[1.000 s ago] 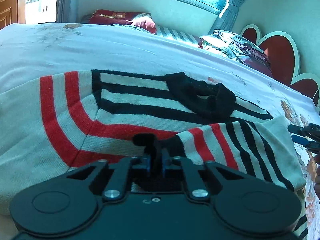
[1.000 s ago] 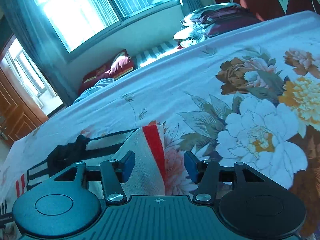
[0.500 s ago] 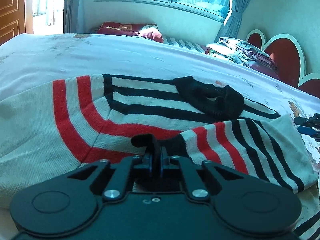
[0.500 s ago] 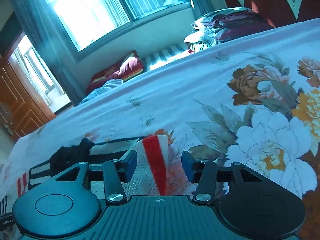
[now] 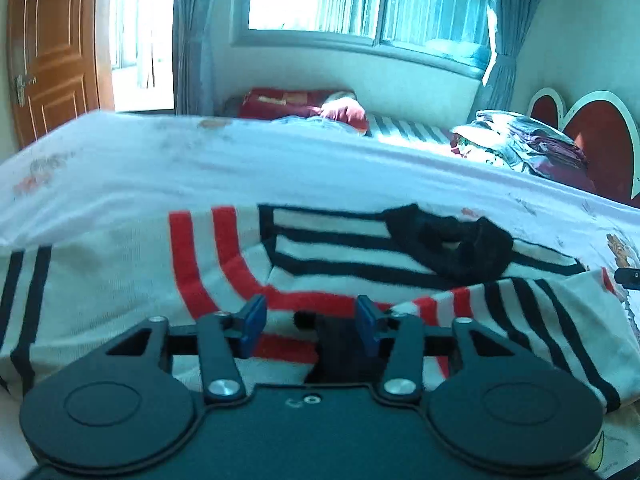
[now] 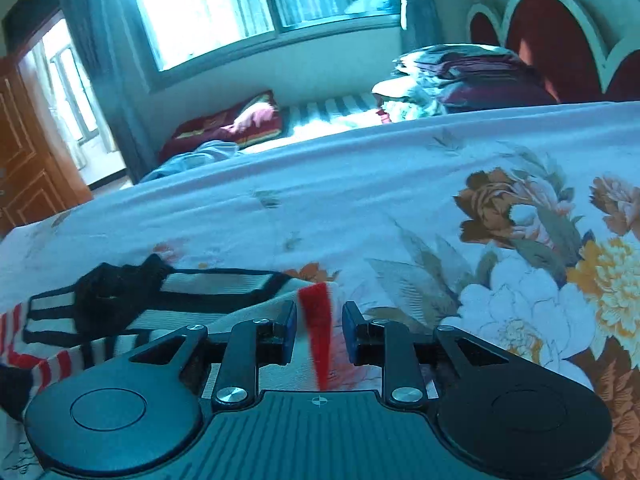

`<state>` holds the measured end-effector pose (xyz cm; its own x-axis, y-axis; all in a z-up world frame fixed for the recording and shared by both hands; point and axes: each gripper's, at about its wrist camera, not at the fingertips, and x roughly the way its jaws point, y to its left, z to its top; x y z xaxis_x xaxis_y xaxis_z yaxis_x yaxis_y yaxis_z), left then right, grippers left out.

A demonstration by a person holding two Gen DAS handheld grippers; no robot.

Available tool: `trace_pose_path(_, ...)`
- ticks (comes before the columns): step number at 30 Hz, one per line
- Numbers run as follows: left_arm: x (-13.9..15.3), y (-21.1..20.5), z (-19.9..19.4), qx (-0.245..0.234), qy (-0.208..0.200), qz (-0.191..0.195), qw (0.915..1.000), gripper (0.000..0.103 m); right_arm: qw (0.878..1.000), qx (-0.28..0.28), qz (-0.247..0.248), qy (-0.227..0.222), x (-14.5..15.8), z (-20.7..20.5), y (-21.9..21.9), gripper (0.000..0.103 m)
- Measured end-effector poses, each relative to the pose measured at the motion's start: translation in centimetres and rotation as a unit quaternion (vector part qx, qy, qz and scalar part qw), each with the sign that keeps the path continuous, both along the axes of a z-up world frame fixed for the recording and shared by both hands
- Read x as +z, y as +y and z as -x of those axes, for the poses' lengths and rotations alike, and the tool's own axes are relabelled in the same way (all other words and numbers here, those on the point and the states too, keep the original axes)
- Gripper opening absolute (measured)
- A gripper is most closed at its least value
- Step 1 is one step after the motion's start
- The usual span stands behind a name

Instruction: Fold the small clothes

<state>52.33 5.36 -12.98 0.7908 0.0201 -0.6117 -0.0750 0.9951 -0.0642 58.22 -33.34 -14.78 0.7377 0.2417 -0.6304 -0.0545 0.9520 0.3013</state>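
My own housing hides the near hem of the striped sweater (image 5: pixel 132 276) in the left wrist view, and its right side runs off the frame edge. In the right wrist view the red-edged sleeve end (image 6: pixel 318 332) between my fingers is motion-blurred; contact with either pad cannot be told. Folded bedding (image 6: pixel 460 76) too indistinct to identify

Sweater (image 5: pixel 132 280) is a soft knit with a fine ribbed texture, its black collar (image 5: pixel 452 240) a thicker fuzzy knit. Sheet (image 6: pixel 360 184) looks like smooth matt printed cotton. Both grippers (image 5: pixel 310 322) (image 6: pixel 319 332) are matt black plastic with shiny metal screws and blue rubbery pads (image 5: pixel 252 320). The far left door (image 5: pixel 52 48) is glossy varnished wood.
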Motion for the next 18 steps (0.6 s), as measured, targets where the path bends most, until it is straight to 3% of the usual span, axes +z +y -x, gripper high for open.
trace_pose_path(1,0.4,-1.0,-0.6,-0.026,0.003,0.014,0.9996,0.056,1.0,0.025,-0.014,-0.002,0.2,0.2,0.7,0.025)
trace_pose_path(4,0.3,-5.9,-3.0,-0.115,0.021,0.049,0.9919,0.056,0.996,0.09,-0.011,0.006,0.1,0.1,4.6,0.025)
trace_pose_path(6,-0.1,-9.6,-4.6,-0.158,0.03,0.044,0.986,0.057,0.992,0.128,0.005,0.011,-0.3,-0.1,7.2,0.025)
trace_pose_path(9,-1.7,-12.7,-6.3,-0.174,0.06,0.022,0.9827,0.057,0.986,0.157,0.044,0.018,-1.1,-0.5,9.0,0.025)
trace_pose_path(11,-2.7,-12.3,-6.8,-0.162,0.077,0.009,0.9837,0.056,0.988,0.126,0.087,0.008,-1.4,-1.0,8.1,0.024)
trace_pose_path(13,-3.4,-10.0,-6.6,-0.136,0.083,-0.004,0.9872,0.053,0.991,0.045,0.125,0.011,-1.8,-2.1,5.1,0.025)
trace_pose_path(15,-3.7,-7.5,-5.9,-0.133,0.082,0.005,0.9877,0.052,0.994,0.013,0.104,0.045,-2.7,-3.5,1.9,0.025)
trace_pose_path(18,-3.4,-6.8,-5.3,-0.149,0.085,-0.013,0.985,0.052,0.996,0.026,0.058,0.056,-3.6,-4.3,-0.1,0.025)
